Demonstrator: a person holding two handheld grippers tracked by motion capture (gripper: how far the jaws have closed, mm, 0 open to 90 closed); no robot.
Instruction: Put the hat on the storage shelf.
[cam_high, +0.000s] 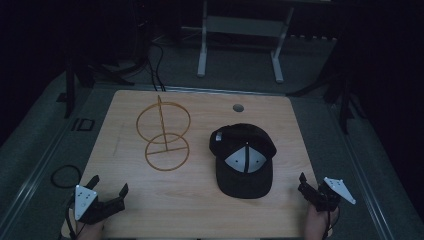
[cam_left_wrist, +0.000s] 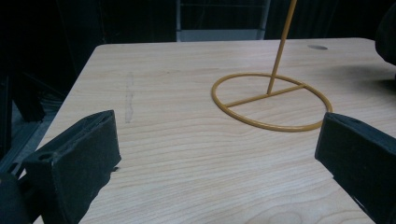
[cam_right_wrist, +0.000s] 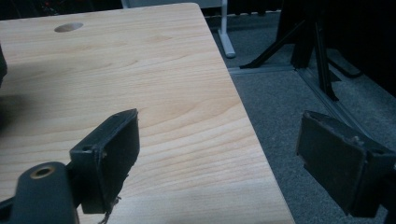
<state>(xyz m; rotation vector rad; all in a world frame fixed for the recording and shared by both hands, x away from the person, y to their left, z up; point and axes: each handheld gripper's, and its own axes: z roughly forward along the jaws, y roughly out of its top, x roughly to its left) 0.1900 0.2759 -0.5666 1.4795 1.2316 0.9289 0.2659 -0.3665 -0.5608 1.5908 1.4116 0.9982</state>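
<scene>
A yellow wire stand (cam_high: 161, 120) with a round base, an upright pole and a ring on top stands left of centre on the wooden table (cam_high: 200, 210). To its right lies a black cap (cam_high: 245, 160) with a grey front panel, brim toward the near edge. My left gripper (cam_high: 110, 183) rests at the near left corner, open and with nothing in it. In the left gripper view, my left gripper (cam_left_wrist: 219, 154) faces the stand's pole (cam_left_wrist: 280, 51). My right gripper (cam_high: 310, 187) sits at the table's near right edge, open and holding nothing. In the right gripper view, my right gripper (cam_right_wrist: 224, 154) straddles that edge.
A round hole (cam_high: 238, 107) is cut in the tabletop near the far edge. On the grey floor lie a coiled cable (cam_high: 66, 176) at left and a white desk frame (cam_high: 240, 30) beyond the table. Black stand legs (cam_right_wrist: 322, 60) are on the right.
</scene>
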